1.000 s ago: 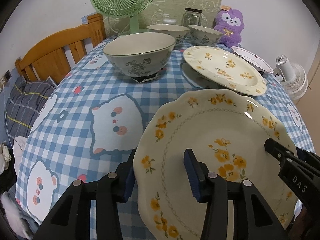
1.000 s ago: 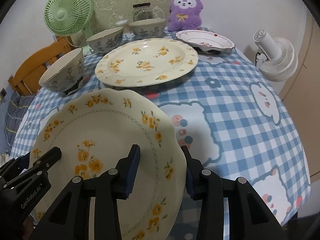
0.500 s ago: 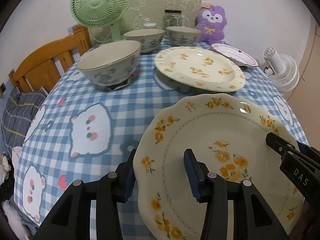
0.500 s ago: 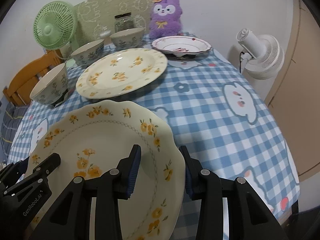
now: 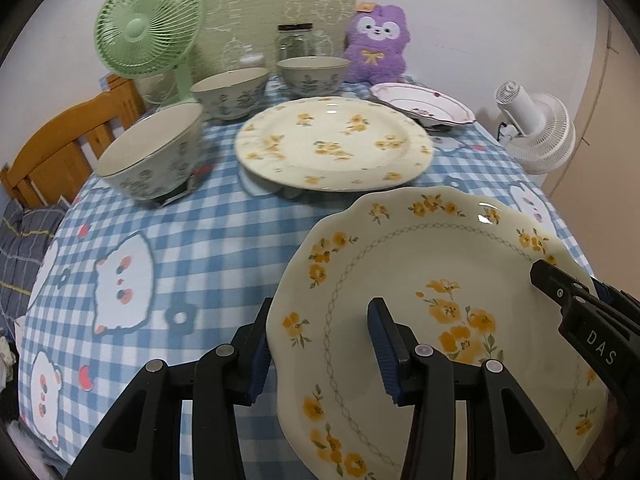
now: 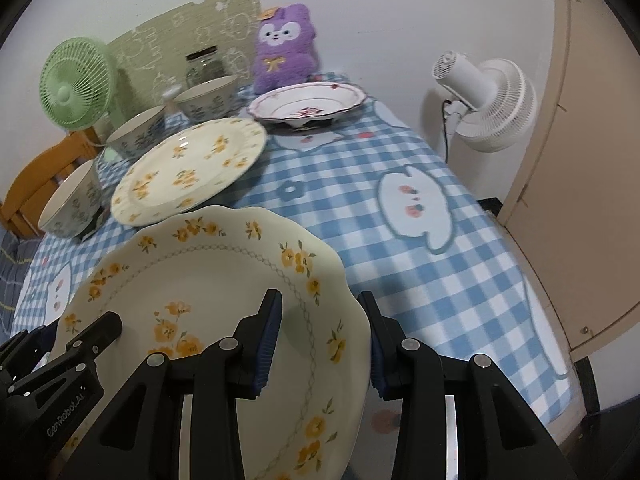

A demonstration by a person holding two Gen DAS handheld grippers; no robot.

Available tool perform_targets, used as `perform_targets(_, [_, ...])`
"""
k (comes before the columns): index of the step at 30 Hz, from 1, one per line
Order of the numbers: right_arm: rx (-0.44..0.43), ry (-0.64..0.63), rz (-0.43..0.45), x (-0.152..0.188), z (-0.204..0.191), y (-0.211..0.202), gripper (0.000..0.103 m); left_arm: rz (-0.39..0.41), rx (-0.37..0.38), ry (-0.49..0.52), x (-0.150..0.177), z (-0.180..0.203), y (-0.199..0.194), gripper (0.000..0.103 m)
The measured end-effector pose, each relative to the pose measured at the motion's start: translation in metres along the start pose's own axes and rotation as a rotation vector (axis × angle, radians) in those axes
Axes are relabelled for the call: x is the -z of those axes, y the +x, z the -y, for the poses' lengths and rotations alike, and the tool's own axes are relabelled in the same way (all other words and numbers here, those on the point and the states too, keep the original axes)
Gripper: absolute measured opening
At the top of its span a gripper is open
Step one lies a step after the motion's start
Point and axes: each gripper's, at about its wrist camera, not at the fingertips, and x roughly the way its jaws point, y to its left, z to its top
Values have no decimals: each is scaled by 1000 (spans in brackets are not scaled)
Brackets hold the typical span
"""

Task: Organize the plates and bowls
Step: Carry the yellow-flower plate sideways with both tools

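Above checked tablecloth (image 5: 224, 240), scalloped plate (image 5: 432, 280) near-level, face-up

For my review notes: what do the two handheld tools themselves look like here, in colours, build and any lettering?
Both match: the left tool and right tool are matte black plastic, each with two angular fingers tipped with ribbed dark-blue pads and round silver pivot screws. White lettering shows on the sides: "DAS" on the right tool in the left wrist view, "GenRobot.AI" on the left tool in the right wrist view. No cables or sleeves visible.

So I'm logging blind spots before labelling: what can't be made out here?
- Scalloped plate underside: both views, hidden by the plate itself.
- Plate's near edge: cut off by the bottom edge, both views.
- Jar contents: left wrist view, too small.
- Object under nearest bowl: mostly covered by the bowl.
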Motion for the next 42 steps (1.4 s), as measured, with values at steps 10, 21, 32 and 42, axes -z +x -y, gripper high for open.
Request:
perform_targets(10, [22,26,11,-13,38,7,42,4,22,28,-14,36,12,46])
perform_targets(21, [51,58,13,-25,76,21,42,13,35,61,-29,74,30,46])
perform_targets(32, [50,81,2,-27,87,34,42,-2,37,56,-35,83,44,45])
perform_targets(42, [35,94,-27,-25,85,35,49,-18,59,57,-34,80,42,46])
